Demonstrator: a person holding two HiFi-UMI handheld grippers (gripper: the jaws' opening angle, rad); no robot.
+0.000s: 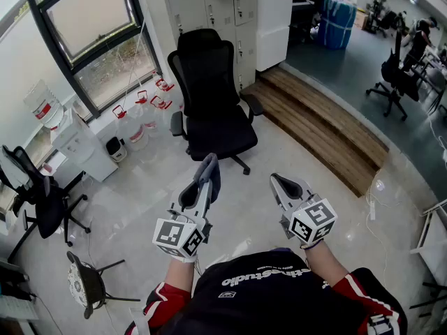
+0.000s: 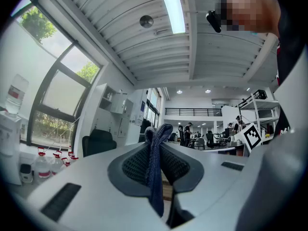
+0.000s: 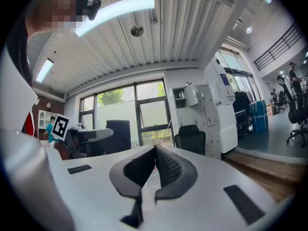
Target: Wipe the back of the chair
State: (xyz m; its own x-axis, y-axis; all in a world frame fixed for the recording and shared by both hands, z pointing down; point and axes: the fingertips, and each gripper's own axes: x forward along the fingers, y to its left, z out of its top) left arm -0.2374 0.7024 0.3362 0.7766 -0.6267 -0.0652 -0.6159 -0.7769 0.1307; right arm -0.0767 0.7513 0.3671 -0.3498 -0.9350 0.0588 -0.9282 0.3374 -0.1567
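Head view: left gripper (image 1: 204, 180) pinches cloth (image 1: 212, 169); right gripper (image 1: 276, 181) closed, empty. Chair (image 1: 222, 135) well apart. Approach, then press cloth flat on backrest (image 1: 206, 65).

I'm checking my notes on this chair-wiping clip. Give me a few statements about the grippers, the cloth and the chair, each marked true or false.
1. The left gripper is shut on a cloth. True.
2. The right gripper holds a sponge. False: its jaws are together with nothing between them.
3. The cloth touches the black chair. False: the chair stands apart, ahead of both grippers.
4. Red-capped bottles stand below the window. True.
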